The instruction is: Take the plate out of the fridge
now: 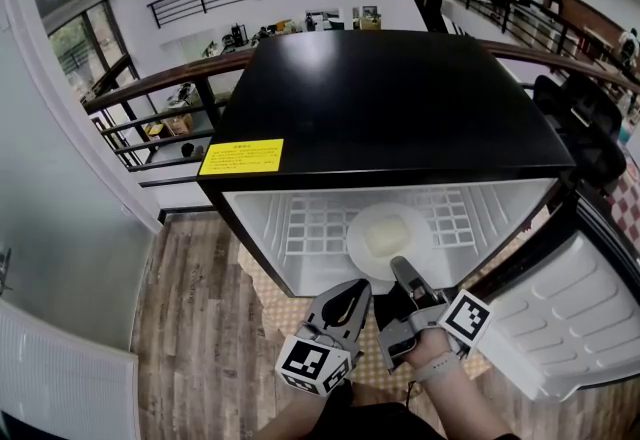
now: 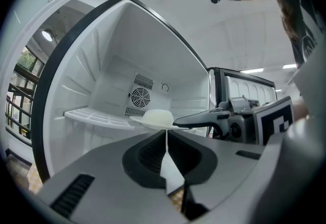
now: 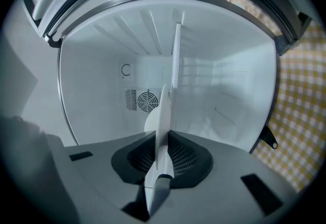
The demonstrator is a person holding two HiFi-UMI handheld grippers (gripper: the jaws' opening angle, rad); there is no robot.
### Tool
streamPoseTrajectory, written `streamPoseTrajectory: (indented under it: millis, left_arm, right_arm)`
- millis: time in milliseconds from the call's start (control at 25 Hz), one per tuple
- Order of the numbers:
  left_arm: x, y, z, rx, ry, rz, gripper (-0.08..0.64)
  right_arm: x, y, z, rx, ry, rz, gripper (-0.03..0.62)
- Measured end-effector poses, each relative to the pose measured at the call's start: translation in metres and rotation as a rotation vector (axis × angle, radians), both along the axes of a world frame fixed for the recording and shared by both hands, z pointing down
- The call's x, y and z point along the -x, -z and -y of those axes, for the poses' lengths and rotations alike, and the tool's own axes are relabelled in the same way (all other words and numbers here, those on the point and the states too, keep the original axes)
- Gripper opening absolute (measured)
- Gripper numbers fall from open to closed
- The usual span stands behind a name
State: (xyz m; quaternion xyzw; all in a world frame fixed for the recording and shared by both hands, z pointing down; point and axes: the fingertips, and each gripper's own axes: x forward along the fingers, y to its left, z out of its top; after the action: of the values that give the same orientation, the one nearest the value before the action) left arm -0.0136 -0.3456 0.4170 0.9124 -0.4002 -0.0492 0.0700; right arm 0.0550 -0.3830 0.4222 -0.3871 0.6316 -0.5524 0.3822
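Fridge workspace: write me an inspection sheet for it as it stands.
Surface: white wire shelf inside the open fridge.
Job's things: plate at the shelf's front, pale mound on it.
Clutter: nothing seen.
Grippers: right gripper shut on the plate's near rim; left gripper shut, empty, beside it.
Cables: nothing seen.
Surroundings: fridge door open at right, wood floor, railing behind.

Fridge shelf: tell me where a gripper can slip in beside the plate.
Bare wire shelf lies left of the plate, up to the fridge wall, and right of it too. The front middle is crowded: the right gripper clamps the plate's near rim, with the shut left gripper beside it.
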Motion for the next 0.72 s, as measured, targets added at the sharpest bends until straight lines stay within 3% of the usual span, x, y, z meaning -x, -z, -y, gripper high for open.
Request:
streamPoseTrajectory:
  millis: [720]
  left_arm:
    - [0.0032,-0.0013,0.0017,0.003,0.005,-0.003,0.017]
  right_arm:
    - [0.0012,0.0015,0.0045,-0.017,-0.002,0.033,0.069]
